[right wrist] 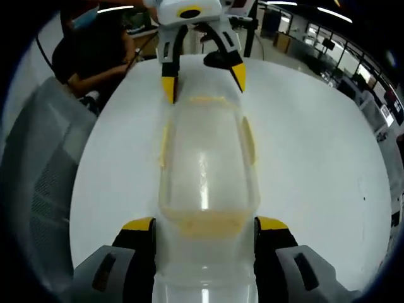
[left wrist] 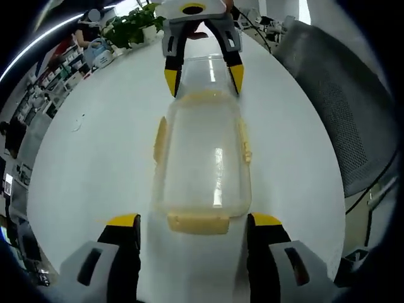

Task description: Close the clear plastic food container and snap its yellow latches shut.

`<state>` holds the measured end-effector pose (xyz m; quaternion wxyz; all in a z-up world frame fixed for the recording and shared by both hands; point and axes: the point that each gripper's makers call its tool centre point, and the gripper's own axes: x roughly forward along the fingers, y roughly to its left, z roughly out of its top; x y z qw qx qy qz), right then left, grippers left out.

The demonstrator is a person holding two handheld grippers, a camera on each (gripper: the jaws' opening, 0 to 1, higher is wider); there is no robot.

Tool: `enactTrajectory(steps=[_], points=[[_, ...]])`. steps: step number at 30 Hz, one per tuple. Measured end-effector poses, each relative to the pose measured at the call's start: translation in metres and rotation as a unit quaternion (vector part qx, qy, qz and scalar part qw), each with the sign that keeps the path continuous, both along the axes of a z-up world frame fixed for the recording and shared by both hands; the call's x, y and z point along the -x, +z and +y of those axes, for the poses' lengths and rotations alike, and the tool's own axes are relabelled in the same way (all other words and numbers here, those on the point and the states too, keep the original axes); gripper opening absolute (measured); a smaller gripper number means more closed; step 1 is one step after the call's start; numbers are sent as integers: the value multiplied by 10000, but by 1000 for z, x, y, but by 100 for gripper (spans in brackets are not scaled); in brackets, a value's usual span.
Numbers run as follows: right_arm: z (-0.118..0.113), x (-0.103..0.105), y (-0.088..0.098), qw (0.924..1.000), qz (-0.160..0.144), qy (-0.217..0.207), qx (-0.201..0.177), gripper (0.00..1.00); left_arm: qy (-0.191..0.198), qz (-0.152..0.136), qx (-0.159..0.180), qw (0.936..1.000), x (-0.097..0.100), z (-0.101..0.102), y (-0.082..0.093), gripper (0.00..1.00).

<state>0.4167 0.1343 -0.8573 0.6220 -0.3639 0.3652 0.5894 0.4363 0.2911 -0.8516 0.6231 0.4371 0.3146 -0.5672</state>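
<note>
The clear plastic food container point(left wrist: 202, 158), lid on and apparently empty, lies on the white table point(left wrist: 95, 164) between the wide-spread left gripper point(left wrist: 194, 222) and right gripper point(right wrist: 205, 226).

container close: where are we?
Done: lid sits on the clear container. In hand: the left tongs and right tongs are open, one at each end of the container, straddling the yellow end latches. Left: whether any latch, ends or long sides, is snapped can't be told, so pressing them shut likely remains.

A white table point(left wrist: 95, 164), a grey mesh chair point(left wrist: 334, 95) and a potted plant point(left wrist: 129, 25).
</note>
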Motion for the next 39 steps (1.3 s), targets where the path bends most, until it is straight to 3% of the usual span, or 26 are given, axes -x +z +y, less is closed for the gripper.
enactTrajectory(steps=[14,21,33,39], points=[[1,-5,-5,10000,42,53,71,60,-88,349,-58,9993,5,0,-7,62],[-1,-11,4,10000,0,-46,-37,60,-77,458,-78,9989,7,1,-10,60],[0,-6,-6,9991,-64,321,280,57,-69,616,-123,9980,10,0,-10,56],[-2,-7,-7,9991,-16,267,337,56,-124,711,-164,9973,10,0,-11,56]])
